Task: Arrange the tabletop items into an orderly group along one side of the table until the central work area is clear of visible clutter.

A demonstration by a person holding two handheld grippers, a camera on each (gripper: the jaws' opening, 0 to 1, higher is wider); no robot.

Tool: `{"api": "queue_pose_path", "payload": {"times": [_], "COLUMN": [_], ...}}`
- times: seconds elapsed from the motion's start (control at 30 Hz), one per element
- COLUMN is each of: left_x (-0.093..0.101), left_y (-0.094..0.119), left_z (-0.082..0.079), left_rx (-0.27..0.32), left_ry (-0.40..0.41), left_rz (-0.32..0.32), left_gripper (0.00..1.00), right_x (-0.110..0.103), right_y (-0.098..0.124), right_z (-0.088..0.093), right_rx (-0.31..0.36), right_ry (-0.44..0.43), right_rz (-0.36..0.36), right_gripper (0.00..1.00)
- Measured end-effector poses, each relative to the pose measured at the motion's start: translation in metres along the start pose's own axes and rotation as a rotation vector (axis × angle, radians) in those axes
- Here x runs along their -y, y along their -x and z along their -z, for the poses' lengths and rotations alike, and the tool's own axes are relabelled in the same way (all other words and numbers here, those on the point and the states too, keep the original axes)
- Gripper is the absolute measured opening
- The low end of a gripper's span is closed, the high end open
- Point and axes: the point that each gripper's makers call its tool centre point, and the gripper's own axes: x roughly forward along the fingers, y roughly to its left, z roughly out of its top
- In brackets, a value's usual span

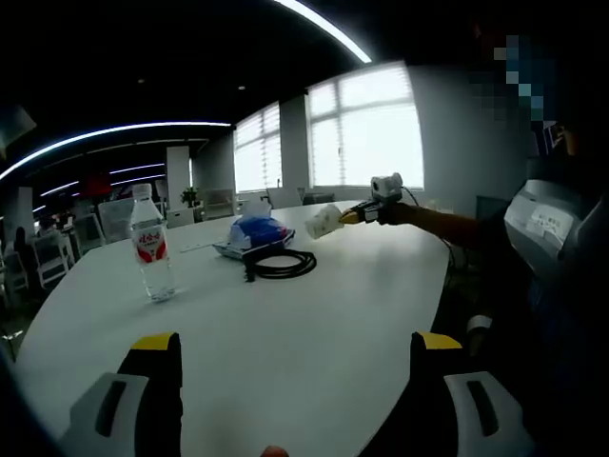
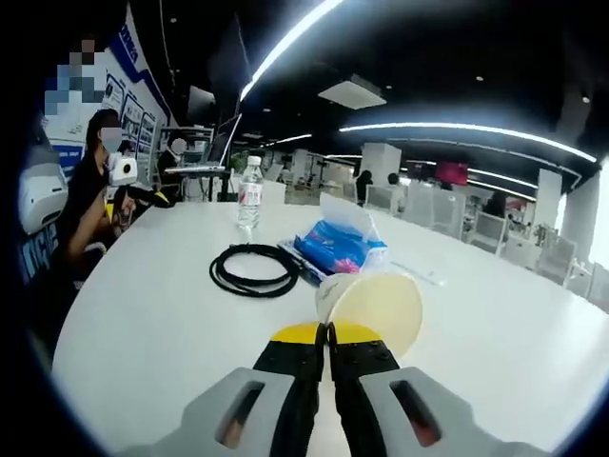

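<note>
The right gripper (image 2: 328, 335) pinches a tilted paper cup (image 2: 373, 305) by its rim; the left gripper (image 1: 295, 347) gapes wide, holding nothing.

an open-plan office is indicated by a large white meeting table (image 1: 314, 324), rows of white chairs (image 2: 514, 233), ceiling light strips (image 2: 476, 129) and wide blinded windows (image 1: 366, 129).

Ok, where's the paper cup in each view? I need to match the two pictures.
Left gripper view: the paper cup is right of centre at the table's far side, held on the tip of the right tool.
Right gripper view: the cup is low centre, rim pinched in that tool's shut jaws.
Shared landmark: the coiled black cable, beside the blue tissue pack.
</note>
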Motion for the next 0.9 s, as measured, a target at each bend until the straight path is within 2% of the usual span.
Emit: {"api": "queue_pose_path", "payload": {"times": [0.23,0.47,0.6,0.9], "left_x": [0.000,0.000,0.000,-0.005], "left_y": [0.002,0.007,0.008,0.012], "left_z": [0.003,0.003,0.005,0.005], "left_rx": [0.005,0.020,0.022,0.016], "left_ry": [0.007,0.012,0.014,0.013], "left_rz": [0.005,0.000,-0.002,-0.026], "left_gripper": [1.00,1.00,1.00,1.00], "right_x": [-0.016,-0.031,-0.037,-0.046], "right_y": [-0.010,-0.019,-0.024,-0.037], "right_z": [-0.022,-0.031,-0.032,-0.053], "right_rx": [-0.054,-0.096,-0.151,-0.216], "right_ry": [0.126,0.173,0.207,0.305], "right_rz": [-0.035,-0.092,-0.121,-0.176], "right_gripper": [0.00,0.00,0.00,0.00]}}
